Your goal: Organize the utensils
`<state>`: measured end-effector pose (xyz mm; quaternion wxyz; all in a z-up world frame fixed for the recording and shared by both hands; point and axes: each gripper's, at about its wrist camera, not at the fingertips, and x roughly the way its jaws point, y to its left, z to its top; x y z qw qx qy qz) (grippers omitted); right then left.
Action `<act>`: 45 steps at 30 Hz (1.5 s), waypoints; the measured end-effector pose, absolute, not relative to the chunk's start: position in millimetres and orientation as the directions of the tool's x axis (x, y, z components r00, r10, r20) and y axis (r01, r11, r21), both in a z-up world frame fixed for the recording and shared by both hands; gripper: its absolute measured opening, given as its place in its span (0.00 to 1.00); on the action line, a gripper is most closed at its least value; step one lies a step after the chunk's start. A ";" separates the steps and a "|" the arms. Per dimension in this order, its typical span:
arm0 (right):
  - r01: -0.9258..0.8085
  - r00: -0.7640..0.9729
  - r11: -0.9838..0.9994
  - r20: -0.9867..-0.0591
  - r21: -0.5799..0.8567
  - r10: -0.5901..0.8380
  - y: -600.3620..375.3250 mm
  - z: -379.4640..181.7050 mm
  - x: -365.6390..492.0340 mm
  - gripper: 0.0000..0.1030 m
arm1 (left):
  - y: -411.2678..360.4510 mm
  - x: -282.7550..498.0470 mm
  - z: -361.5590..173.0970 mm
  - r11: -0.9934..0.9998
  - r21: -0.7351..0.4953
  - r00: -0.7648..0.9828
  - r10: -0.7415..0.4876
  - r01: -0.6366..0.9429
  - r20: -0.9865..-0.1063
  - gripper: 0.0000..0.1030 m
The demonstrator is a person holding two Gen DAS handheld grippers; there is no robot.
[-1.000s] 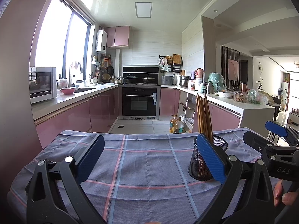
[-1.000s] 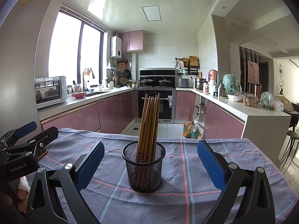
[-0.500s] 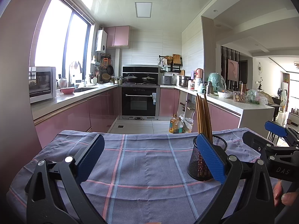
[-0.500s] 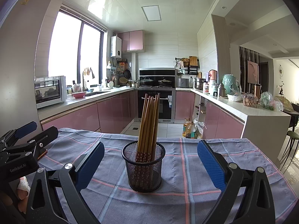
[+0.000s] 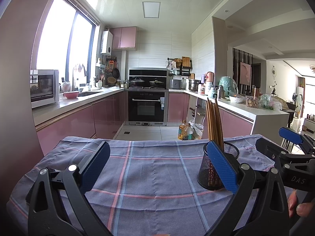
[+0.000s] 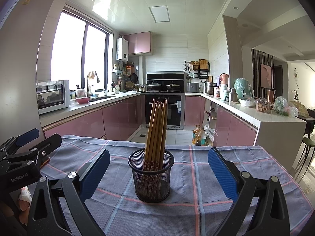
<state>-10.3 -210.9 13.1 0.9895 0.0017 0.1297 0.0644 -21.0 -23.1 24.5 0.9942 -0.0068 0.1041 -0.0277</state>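
A black mesh holder (image 6: 151, 174) stands upright on a checked cloth (image 6: 193, 184), with several brown chopsticks (image 6: 156, 129) leaning in it. My right gripper (image 6: 157, 174) is open and empty, its blue pads either side of the holder but nearer the camera, not touching it. My left gripper (image 5: 157, 167) is open and empty over bare cloth (image 5: 149, 169); the holder (image 5: 211, 169) and chopsticks (image 5: 213, 122) sit behind its right finger (image 5: 222, 168). Each gripper shows in the other's view: the right gripper (image 5: 283, 143) at right, the left gripper (image 6: 29, 143) at left.
The table's far edge drops to the kitchen floor (image 6: 179, 135). Pink cabinets (image 6: 118, 122) and counters run left, back and right. Oil bottles (image 6: 198, 136) stand on the floor. A chair (image 6: 306, 147) stands at the far right.
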 end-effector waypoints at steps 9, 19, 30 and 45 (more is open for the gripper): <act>-0.124 0.959 0.992 -0.256 0.020 0.125 -210.8 12.7 -10.2 0.93 | -22.7 -21.0 24.6 0.998 -0.020 0.977 -0.058 0.055 -0.207 0.94; -0.124 0.958 0.992 -0.257 0.022 0.125 -210.4 13.1 -9.0 0.93 | -21.6 -20.3 25.1 0.998 -0.021 0.977 -0.058 0.055 -0.207 0.94; -0.124 0.958 0.992 -0.256 0.023 0.125 -210.3 13.4 -9.2 0.93 | -22.1 -20.3 24.9 0.998 -0.021 0.976 -0.058 0.055 -0.208 0.94; -0.123 0.958 0.992 -0.258 0.022 0.125 -210.5 13.8 -8.8 0.93 | -24.1 -21.0 23.4 0.998 -0.020 0.976 -0.057 0.054 -0.211 0.94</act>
